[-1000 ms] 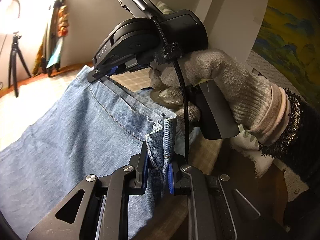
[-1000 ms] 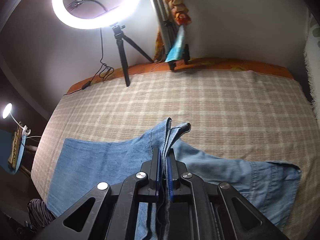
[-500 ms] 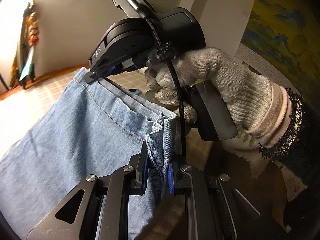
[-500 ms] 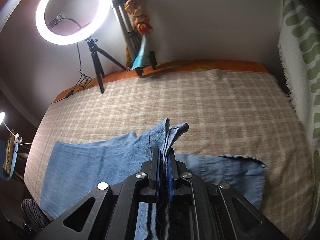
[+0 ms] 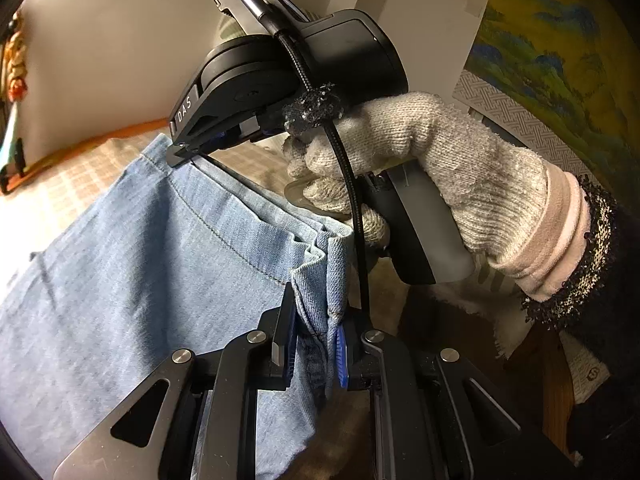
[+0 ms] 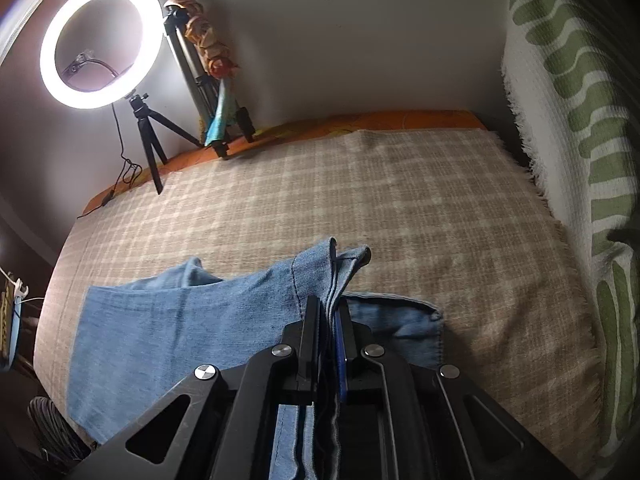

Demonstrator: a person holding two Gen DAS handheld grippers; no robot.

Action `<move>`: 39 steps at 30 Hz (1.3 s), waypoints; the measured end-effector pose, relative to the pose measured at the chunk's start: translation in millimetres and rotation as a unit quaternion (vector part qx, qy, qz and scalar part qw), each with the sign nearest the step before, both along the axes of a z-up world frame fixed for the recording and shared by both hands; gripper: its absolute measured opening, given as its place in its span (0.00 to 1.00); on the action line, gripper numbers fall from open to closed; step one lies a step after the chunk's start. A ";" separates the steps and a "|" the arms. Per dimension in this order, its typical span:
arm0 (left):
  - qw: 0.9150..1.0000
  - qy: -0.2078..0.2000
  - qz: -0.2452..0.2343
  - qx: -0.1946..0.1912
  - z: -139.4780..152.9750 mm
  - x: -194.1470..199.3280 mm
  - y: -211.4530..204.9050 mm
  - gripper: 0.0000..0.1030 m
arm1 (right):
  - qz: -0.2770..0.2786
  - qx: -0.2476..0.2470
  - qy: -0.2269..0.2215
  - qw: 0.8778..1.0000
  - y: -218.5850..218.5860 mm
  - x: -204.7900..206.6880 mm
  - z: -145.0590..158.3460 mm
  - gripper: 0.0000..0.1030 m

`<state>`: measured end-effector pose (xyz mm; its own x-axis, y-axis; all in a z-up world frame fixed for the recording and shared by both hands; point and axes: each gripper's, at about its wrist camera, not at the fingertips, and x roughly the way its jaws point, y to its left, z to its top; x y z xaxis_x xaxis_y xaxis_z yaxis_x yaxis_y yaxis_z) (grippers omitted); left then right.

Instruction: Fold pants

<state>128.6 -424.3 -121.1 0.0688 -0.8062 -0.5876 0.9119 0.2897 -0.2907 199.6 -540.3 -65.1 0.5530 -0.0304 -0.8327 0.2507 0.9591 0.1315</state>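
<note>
Light blue denim pants (image 5: 132, 280) hang stretched between my two grippers above the checked bed cover (image 6: 360, 200). My left gripper (image 5: 314, 320) is shut on a bunched corner of the pants' edge. My right gripper (image 6: 327, 316) is shut on the other corner; it also shows in the left wrist view (image 5: 180, 156), held by a hand in a grey knit glove (image 5: 420, 152). In the right wrist view the rest of the pants (image 6: 168, 320) lies flat on the cover below, partly folded over.
A lit ring light on a small tripod (image 6: 100, 44) and a second tripod (image 6: 200, 80) stand at the bed's far edge by the wall. A green and white patterned cloth (image 6: 580, 140) hangs along the right side.
Both grippers have carried the held pants edge to the right over the bed. The cloth lying on the cover has drawn in, and its right end now lies closer under the right gripper.
</note>
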 end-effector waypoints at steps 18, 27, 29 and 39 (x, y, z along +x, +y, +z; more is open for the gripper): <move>0.998 0.025 -0.024 0.054 -16.3 20.7 -20.1 0.17 | -0.007 -0.002 0.032 0.999 -23.4 2.0 -47.9 0.05; 0.998 0.036 -0.027 0.048 -6.5 12.7 6.0 0.21 | -0.033 -0.039 0.044 0.998 -24.7 -2.6 -41.1 0.23; 0.998 0.039 -0.022 0.045 0.0 14.7 18.6 0.21 | -0.039 -0.047 0.042 0.997 -22.4 -5.1 -35.8 0.27; 0.998 0.003 0.054 0.020 44.1 26.1 98.1 0.27 | -0.043 -0.053 -0.022 0.997 15.6 -30.2 17.4 0.41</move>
